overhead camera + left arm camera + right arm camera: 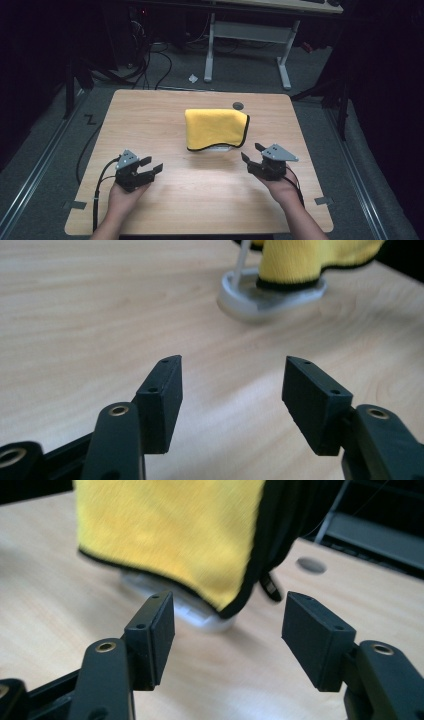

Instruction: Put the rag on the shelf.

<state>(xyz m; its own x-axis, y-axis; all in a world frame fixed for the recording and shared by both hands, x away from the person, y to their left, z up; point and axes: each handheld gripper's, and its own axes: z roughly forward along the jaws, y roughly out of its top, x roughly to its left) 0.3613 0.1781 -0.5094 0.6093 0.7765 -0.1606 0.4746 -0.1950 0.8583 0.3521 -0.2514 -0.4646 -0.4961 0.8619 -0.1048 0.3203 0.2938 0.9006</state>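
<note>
A yellow cloth with black trim (215,128) hangs over a white stand (218,148) in the middle of the wooden table (150,110). In the left gripper view the stand's white base (272,297) lies ahead at the upper right, with the cloth (295,260) draped above it. The right gripper view shows the cloth (170,535) close ahead, its black edge hanging at the right. My left gripper (151,166) is near the table's front left, open and empty. My right gripper (252,153) is at the front right, just beside the cloth, open and empty.
A dark round grommet (238,105) sits in the table behind the cloth. Beyond the table stand a white desk frame (247,47) and cables on the floor (145,60). Bare tabletop lies between the two grippers.
</note>
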